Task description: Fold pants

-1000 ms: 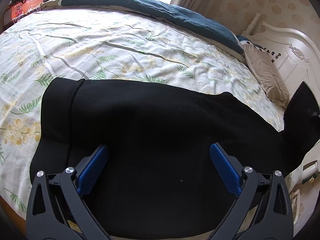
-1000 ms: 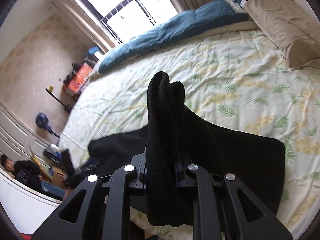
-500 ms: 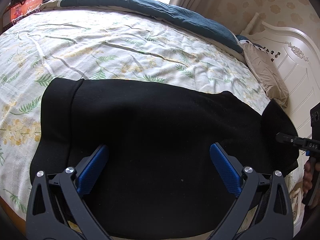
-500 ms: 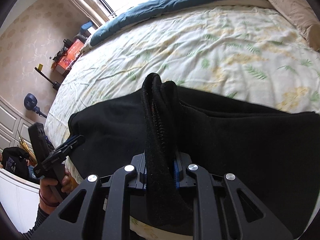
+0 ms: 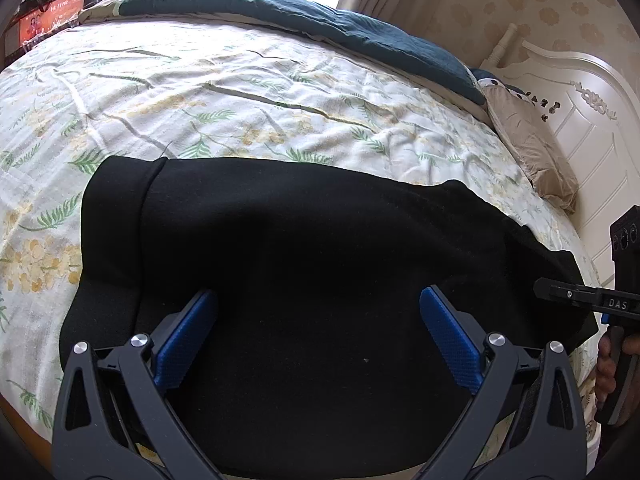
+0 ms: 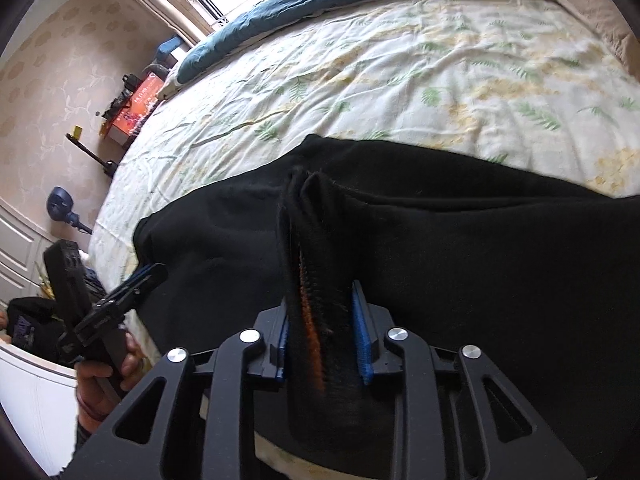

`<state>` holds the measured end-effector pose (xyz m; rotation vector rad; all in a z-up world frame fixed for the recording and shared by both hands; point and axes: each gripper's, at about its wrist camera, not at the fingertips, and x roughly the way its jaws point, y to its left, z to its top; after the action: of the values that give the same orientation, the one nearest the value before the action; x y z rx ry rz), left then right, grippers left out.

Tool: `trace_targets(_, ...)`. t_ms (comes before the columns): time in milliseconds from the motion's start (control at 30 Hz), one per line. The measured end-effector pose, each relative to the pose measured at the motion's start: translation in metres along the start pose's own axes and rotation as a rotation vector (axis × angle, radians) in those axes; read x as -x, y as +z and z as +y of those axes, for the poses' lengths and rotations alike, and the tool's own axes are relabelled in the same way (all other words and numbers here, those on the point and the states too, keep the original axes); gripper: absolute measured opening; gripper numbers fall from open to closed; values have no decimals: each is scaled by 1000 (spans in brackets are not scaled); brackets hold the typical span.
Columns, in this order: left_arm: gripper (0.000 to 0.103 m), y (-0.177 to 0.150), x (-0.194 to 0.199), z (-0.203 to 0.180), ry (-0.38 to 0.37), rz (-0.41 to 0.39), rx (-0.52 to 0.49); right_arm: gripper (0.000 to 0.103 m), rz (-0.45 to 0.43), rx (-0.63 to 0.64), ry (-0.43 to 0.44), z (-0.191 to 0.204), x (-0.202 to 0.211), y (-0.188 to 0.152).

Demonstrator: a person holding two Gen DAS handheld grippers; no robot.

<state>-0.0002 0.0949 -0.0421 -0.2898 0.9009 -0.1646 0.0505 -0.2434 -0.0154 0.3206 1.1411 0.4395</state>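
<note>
Black pants (image 5: 312,264) lie flat on the bed (image 5: 240,92). Right gripper (image 6: 324,340), jaws just easing apart, fabric fold between them. Left gripper (image 5: 320,340) spread wide, holding nothing. Fold laid; next, release and withdraw.

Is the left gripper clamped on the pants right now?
No. The left gripper is wide open over the black pants, its blue pads far apart with nothing pinched between them.

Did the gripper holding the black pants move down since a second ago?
Yes. The right gripper has come down toward the bed: the window and blue blanket slid up out of its view, and the pants now lie flat. Its jaws have just been opening around the fabric.
</note>
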Motion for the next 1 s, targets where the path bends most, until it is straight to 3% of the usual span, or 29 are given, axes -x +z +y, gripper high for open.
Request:
trace_targets(400, 100, 0, -2, -3, 10, 0, -20, 43, 25, 10, 126, 20, -13, -17)
trace_targets(567, 100, -1, -1, -3, 8, 0, -19, 43, -28, -9, 268, 9, 24, -20)
trace_targets(667, 100, -1, -1, -3, 9, -1, -20, 46, -156, -36, 255, -25, 76, -14)
trace_targets(733, 100, -1, -1, -4, 11, -1, -23, 54, -259, -93, 186, -66, 111, -10)
trace_targets(800, 100, -1, -1, -5, 13, -1, -28, 54, -327, -200, 80, -123, 133, -6)
trace_targets(867, 100, -1, -2, -6, 17, -2, -34, 54, -309, -287, 39, -164, 134, -3)
trace_targets(1000, 100, -1, -3, -6, 22, -2, -39, 54, -231, -381, 84, -217, 109, 0)
